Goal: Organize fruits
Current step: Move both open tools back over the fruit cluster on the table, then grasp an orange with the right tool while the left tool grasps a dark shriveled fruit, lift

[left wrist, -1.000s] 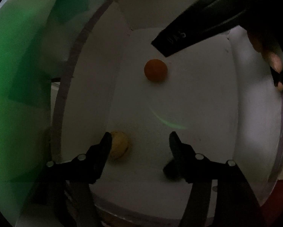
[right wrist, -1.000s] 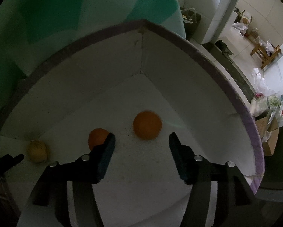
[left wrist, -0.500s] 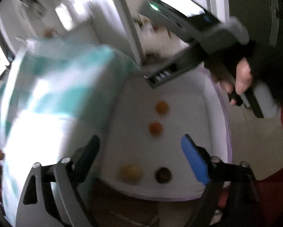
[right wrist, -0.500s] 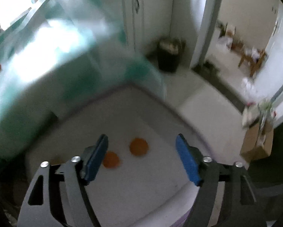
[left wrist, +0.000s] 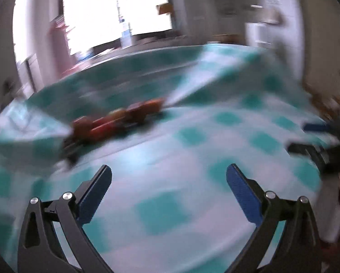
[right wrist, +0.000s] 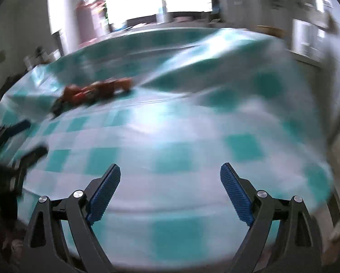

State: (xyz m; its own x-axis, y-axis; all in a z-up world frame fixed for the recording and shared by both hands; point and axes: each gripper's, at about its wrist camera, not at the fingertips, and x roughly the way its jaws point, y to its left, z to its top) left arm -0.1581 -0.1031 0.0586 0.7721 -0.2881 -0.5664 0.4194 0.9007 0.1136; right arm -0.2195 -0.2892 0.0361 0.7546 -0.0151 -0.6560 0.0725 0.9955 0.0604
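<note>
1. A cluster of fruits [left wrist: 117, 119] lies on a table covered by a teal-and-white checked tablecloth [left wrist: 192, 154]. The pieces are red, orange and yellowish, but motion blur hides how many there are and what kind each is.

2. The cluster forms a rough row. In both wrist views its long axis slants from lower left to upper right, with a raised fold of the cloth just beyond its upper right end.

3. In the left wrist view, the left gripper [left wrist: 168, 188] hovers above bare cloth. The fruits sit ahead of it and off to its left, well apart from the fingertips. Its jaws are opening and nothing is between them.

4. In the right wrist view, the right gripper [right wrist: 170, 186] also hovers above bare cloth. The fruits [right wrist: 97, 89] appear farther ahead and further to the left. Its jaws are opening too, with nothing between them.

5. Each camera catches the other gripper at the edge of its frame: the right one at the left view's right edge, the left one at the right view's left edge.

6. Judging from this, the left gripper is the nearer one and would reach the low left end of the row first.

7. Beyond the table are a bright window [left wrist: 115, 11] and blurred room furniture.
</note>
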